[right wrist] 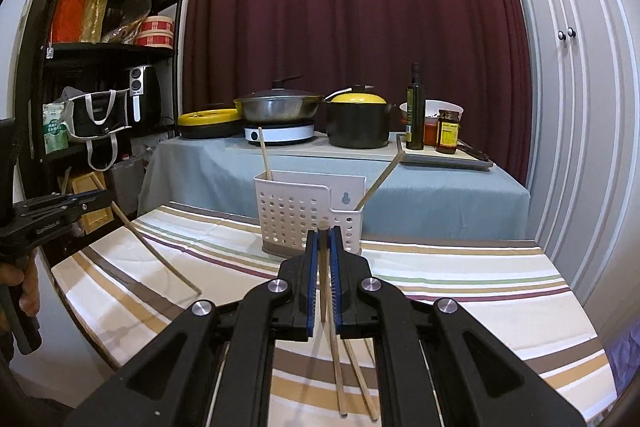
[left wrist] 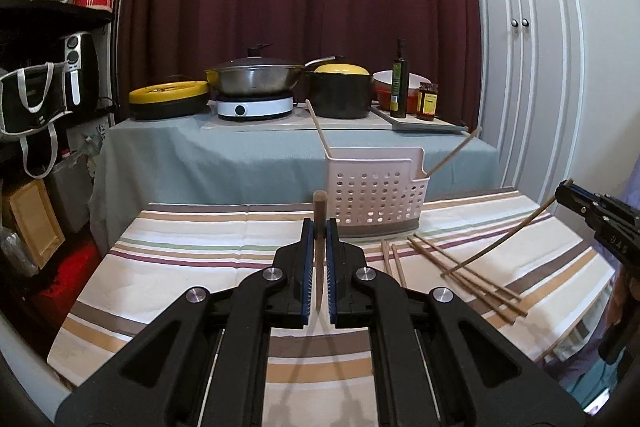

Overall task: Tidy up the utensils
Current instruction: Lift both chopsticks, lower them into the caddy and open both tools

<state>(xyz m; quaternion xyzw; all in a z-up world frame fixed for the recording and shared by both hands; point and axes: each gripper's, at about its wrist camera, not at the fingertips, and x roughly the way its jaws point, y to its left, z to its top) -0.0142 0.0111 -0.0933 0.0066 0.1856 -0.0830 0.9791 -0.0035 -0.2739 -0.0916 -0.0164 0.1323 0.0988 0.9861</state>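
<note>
My left gripper (left wrist: 319,229) is shut on a wooden chopstick (left wrist: 320,205) that points forward between the blue pads. In the right wrist view it appears at the left edge (right wrist: 80,205), its chopstick (right wrist: 156,251) slanting down over the striped cloth. My right gripper (right wrist: 324,239) is shut on another chopstick (right wrist: 323,267); in the left wrist view this gripper (left wrist: 568,189) holds its stick (left wrist: 500,239) slanting down to the left. A white perforated basket (left wrist: 376,195) (right wrist: 304,215) stands ahead with two chopsticks (left wrist: 318,127) (right wrist: 264,155) leaning out. Several loose chopsticks (left wrist: 460,267) (right wrist: 352,367) lie on the cloth.
The striped tablecloth (left wrist: 180,267) covers the near table. Behind it is a grey-blue covered table (right wrist: 440,187) with a wok (left wrist: 256,79), a black pot with yellow lid (left wrist: 340,91), an oil bottle (right wrist: 415,115) and a jar (right wrist: 447,131). Dark shelves stand left, white cupboard doors right.
</note>
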